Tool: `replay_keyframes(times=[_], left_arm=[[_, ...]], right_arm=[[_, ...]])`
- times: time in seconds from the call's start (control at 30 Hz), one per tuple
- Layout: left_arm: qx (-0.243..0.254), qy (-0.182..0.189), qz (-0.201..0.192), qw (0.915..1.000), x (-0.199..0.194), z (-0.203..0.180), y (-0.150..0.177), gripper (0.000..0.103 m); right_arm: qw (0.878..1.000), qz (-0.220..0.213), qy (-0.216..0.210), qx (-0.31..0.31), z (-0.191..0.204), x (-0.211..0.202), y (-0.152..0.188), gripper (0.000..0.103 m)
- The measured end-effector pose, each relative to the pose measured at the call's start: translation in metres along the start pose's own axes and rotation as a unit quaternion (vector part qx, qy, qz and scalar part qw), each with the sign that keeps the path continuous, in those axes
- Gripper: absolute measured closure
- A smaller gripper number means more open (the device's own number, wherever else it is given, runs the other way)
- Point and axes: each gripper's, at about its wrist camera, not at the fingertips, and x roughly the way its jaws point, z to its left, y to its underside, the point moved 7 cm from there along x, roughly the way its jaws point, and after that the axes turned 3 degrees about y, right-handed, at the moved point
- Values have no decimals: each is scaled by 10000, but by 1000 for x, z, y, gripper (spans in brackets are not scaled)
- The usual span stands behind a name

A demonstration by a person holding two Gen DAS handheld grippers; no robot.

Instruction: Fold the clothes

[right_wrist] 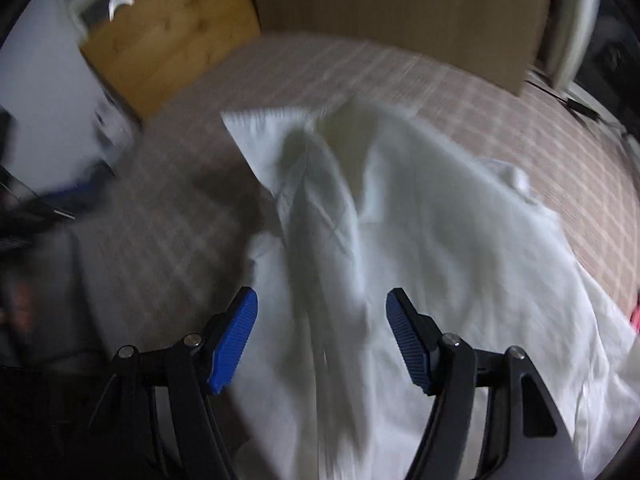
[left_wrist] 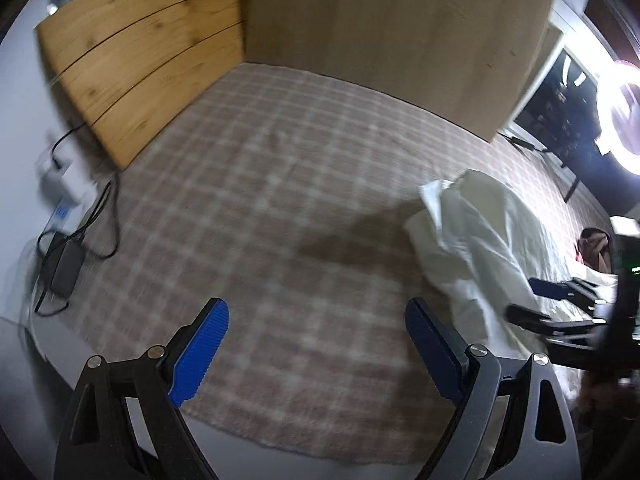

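White cotton garment [right_wrist: 440, 240], crumpled on our checked blanket [left_wrist: 260, 200]. Soft, light, we judge; take it by an edge. Right gripper [right_wrist: 322, 336] and left gripper [left_wrist: 316, 348]: both spread, empty.

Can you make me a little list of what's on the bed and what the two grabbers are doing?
surface: checked blanket
clothing: white garment, crumpled, unfolded
left gripper: open, empty, above bare blanket
right gripper: open, over the garment, fingers not pinching it
behind bed: wooden headboard
beside bed: black cables
folding: not begun
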Motion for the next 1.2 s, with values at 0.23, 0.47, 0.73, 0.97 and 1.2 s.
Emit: replay_keyframes(times=[0.23,0.47,0.73,0.97,1.2], left_arm=[[69,275,35,9996,18,-2,-10,13],[662,631,148,9957,38,-45,-19,13],[632,779,133,9949,30,-46,-21,13],[579,552,-1,9968,18,-25,-16,13],[729,687,153,9949,41,-40,-17,13]], right_arm=[[9984,-259,-216,462,-28,-55,36,100],[9804,-623,607,1766,-103,-136,123,78],[9911,-701,-88,1131,-34,-58,44,40],[9988,-357,-133,318,-3,-39,31,100],[9884,-631,667,1211,-95,-132,112,101]])
